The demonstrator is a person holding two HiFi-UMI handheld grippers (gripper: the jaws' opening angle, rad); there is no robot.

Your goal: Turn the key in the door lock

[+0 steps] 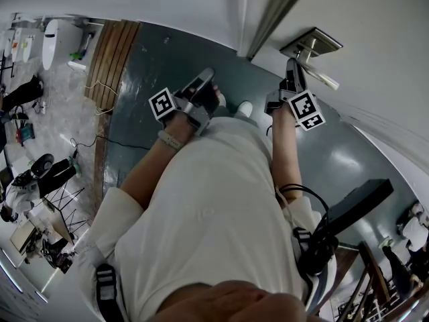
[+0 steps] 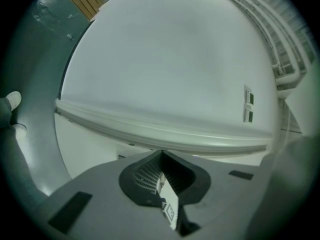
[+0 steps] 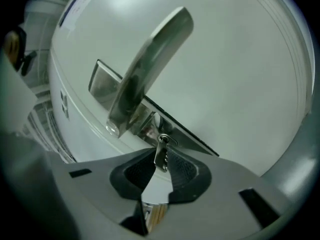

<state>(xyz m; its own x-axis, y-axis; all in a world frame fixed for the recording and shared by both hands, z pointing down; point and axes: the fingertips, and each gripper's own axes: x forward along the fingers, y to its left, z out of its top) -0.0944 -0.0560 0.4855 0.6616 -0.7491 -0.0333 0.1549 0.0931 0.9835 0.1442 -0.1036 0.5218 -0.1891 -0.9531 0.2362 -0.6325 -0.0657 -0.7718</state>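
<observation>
A silver key (image 3: 161,156) sticks out of the lock cylinder in the steel plate (image 3: 102,81) on the white door (image 3: 235,79). The lever handle (image 3: 150,59) juts out just above it. My right gripper (image 3: 161,160) is shut on the key's head, with a dark pad on each side. In the head view the right gripper (image 1: 295,64) reaches up to the handle (image 1: 315,51). My left gripper (image 1: 206,78) hangs away from the door, to the left. Its jaws (image 2: 161,156) are shut with nothing between them, and it faces a plain white wall.
The door frame edge (image 1: 275,12) runs up to the left of the lock. A wooden floor strip (image 1: 110,52) and cluttered gear (image 1: 40,180) lie far left. The person's shoe (image 1: 244,108) stands on grey floor below the door. Wall sockets (image 2: 248,104) show in the left gripper view.
</observation>
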